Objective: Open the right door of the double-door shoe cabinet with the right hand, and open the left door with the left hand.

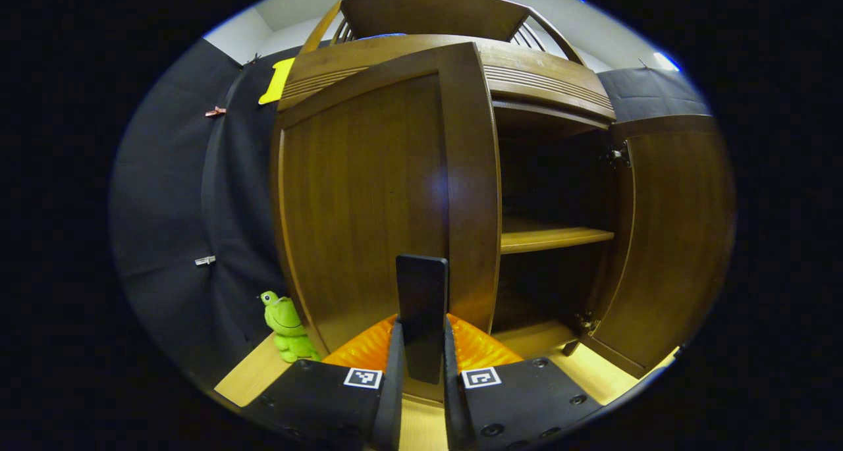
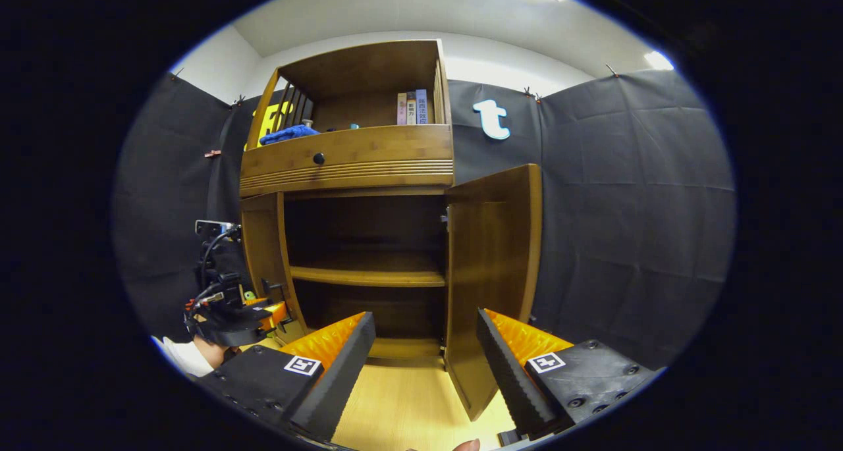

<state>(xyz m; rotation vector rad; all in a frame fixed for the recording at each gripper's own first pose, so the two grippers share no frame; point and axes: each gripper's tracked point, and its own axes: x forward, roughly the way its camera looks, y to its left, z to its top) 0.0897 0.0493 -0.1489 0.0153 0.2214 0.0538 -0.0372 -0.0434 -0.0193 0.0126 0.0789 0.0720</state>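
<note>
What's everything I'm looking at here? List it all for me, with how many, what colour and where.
Shoe cabinet: one, brown wood, against the black cloth wall.
Right door: one, brown, swung wide open.
Left door: one, brown, partly open, its handle between the left tongs' fingers.
Door handle: one, black, on the left door's edge.
Inner shelf: one, light brown, bare, halfway up inside.
Drawer knob: one, black, above the doors.
Books: about three, pale spines, top compartment.
Cloth: one, blue, top compartment, left.
Frog toy: one, green, on the floor left of the cabinet.
Floor: light wood.
Left tongs: orange and black, closed on the handle.
Right tongs: orange and black, open, holding nothing.
</note>
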